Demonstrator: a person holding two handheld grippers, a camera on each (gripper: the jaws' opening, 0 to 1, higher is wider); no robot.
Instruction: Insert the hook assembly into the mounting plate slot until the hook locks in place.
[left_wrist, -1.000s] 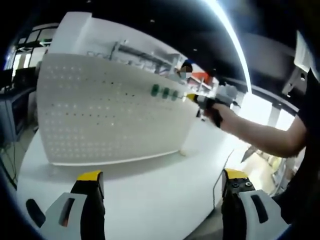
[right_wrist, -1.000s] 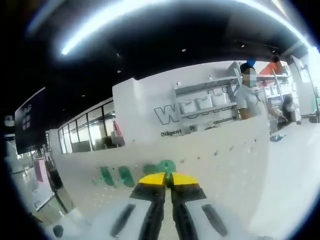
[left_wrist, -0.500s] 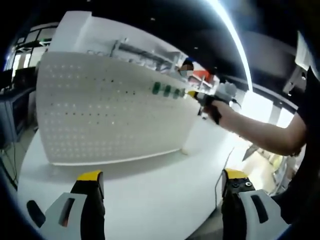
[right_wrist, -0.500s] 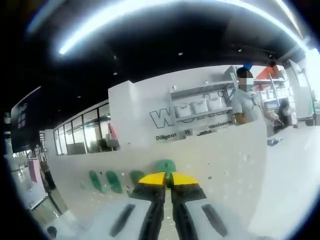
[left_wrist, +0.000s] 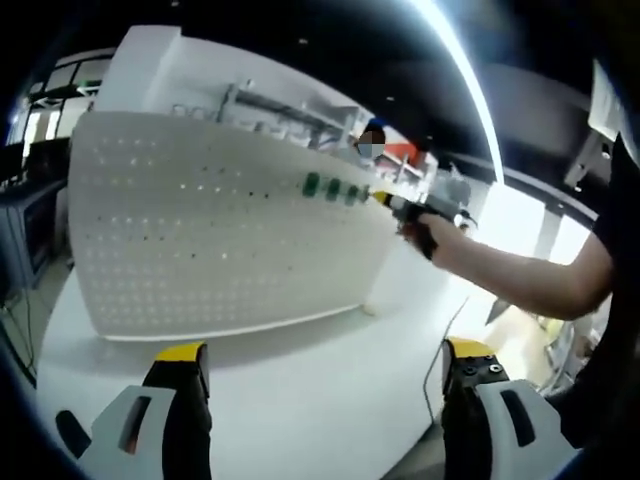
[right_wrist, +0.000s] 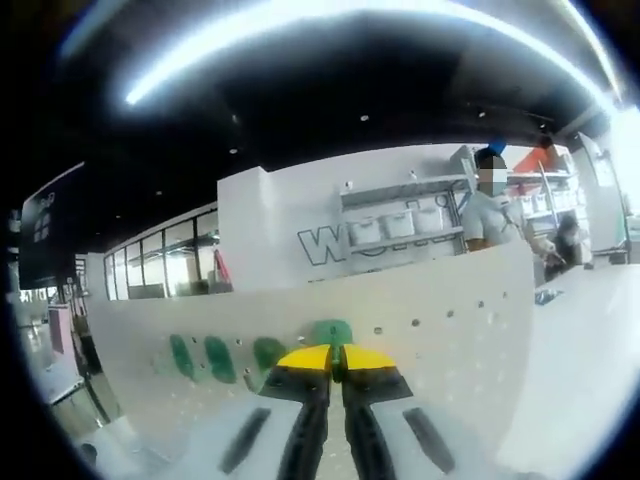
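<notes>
Right gripper (right_wrist: 335, 352) clenched on green plastic hook (right_wrist: 331, 333) at white perforated pegboard (left_wrist: 200, 230), near its top edge.
Left gripper (left_wrist: 325, 365) released above white bench (left_wrist: 300, 400); three green hooks (right_wrist: 222, 356) mounted alongside.

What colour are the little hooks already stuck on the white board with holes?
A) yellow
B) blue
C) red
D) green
D: the hooks sitting in a row on the board are green, seen in both views. The right gripper, its yellow-tipped jaws pressed together, is up against the board beside them.
</notes>
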